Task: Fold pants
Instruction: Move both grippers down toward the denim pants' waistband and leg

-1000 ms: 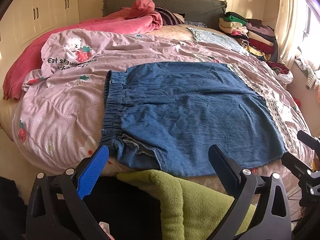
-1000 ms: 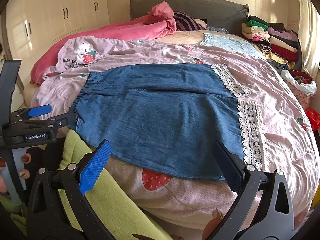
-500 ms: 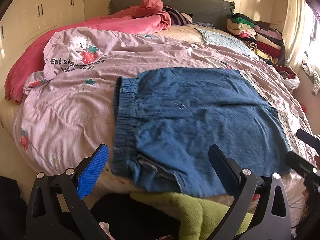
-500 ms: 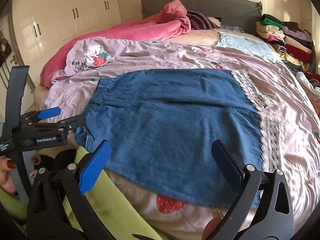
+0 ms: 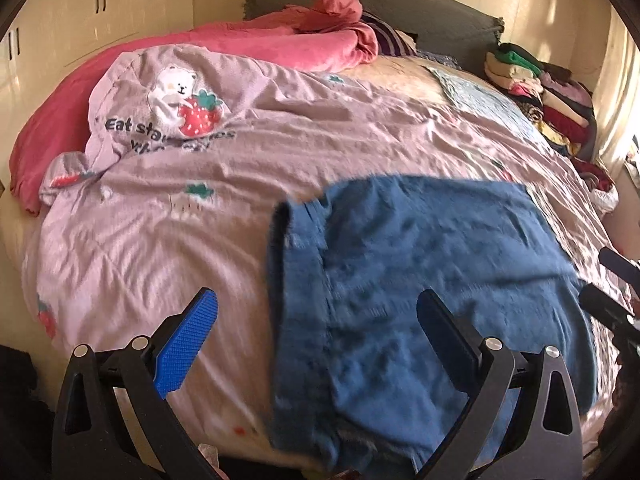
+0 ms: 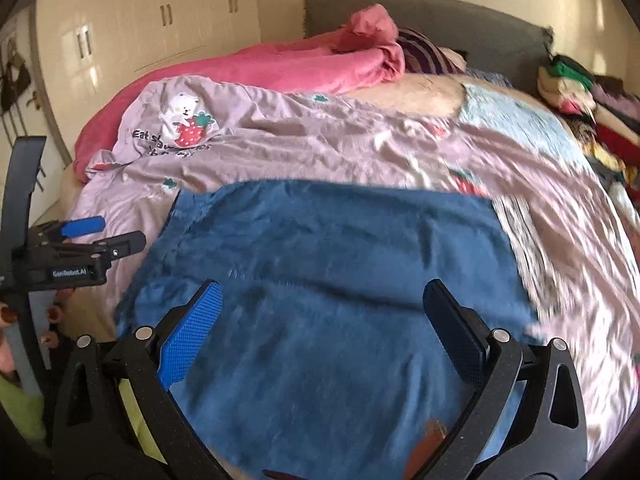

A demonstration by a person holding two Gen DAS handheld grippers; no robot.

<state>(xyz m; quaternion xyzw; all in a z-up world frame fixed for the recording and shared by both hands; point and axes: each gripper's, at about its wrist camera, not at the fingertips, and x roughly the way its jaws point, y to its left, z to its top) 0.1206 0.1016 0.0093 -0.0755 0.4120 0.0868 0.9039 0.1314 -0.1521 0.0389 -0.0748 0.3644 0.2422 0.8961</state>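
The blue denim pants (image 5: 424, 280) lie flat on the pink bedspread (image 5: 168, 240), elastic waistband on the left, legs running right. My left gripper (image 5: 316, 320) hovers open above the waistband near the bed's front edge, nothing between its fingers. In the right wrist view the pants (image 6: 328, 280) fill the middle. My right gripper (image 6: 324, 316) is open above the cloth, holding nothing. The left gripper (image 6: 100, 236) shows at the far left of that view, beside the waistband. The right gripper's tips (image 5: 612, 288) show at the right edge of the left wrist view.
A pink blanket (image 5: 256, 44) is bunched toward the grey headboard (image 5: 420, 4). Stacked folded clothes (image 5: 536, 92) sit at the bed's far right corner. White cupboards (image 6: 132, 28) line the left wall. A lace strip (image 6: 524, 240) lies right of the pants.
Both grippers have moved forward and down over the bed, so the pants look bigger and closer. The green cloth below has dropped almost out of view. Both stay open.
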